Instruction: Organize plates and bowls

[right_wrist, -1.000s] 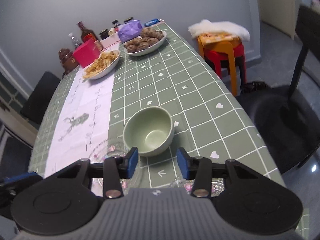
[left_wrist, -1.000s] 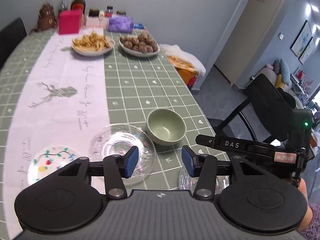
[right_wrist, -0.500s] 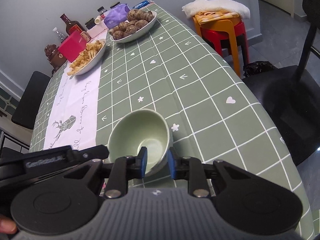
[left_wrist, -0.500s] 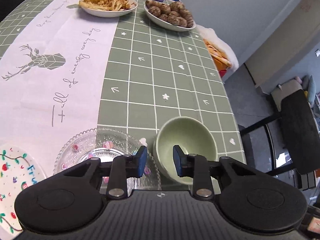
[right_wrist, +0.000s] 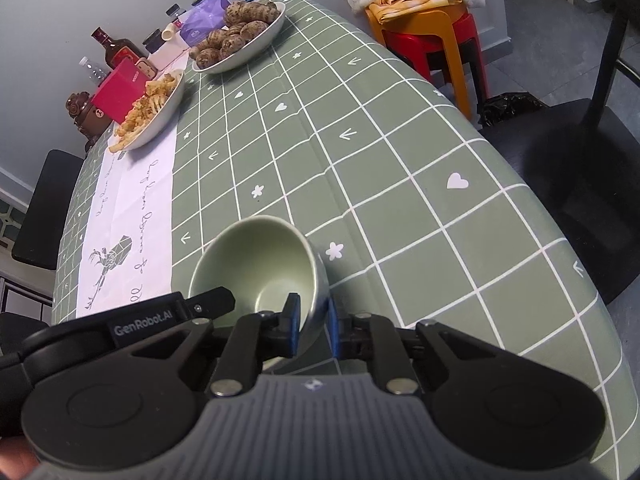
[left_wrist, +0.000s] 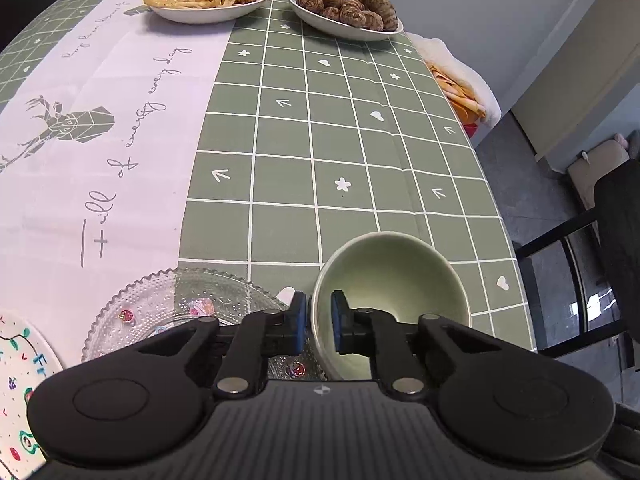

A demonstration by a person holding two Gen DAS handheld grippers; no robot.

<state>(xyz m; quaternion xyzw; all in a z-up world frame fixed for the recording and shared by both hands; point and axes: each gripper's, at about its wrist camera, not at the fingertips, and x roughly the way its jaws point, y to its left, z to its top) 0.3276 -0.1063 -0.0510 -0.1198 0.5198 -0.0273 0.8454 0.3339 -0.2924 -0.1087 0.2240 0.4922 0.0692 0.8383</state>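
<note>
On the counter, both my left hand-held gripper and right hand-held gripper clamp the bowl rim beside the glass plate; nothing is stacked yet.

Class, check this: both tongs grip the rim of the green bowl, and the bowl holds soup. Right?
Not quite. Both the left tongs and right tongs grip the green bowl by its rim, but the left wrist view shows the bowl empty.
</note>
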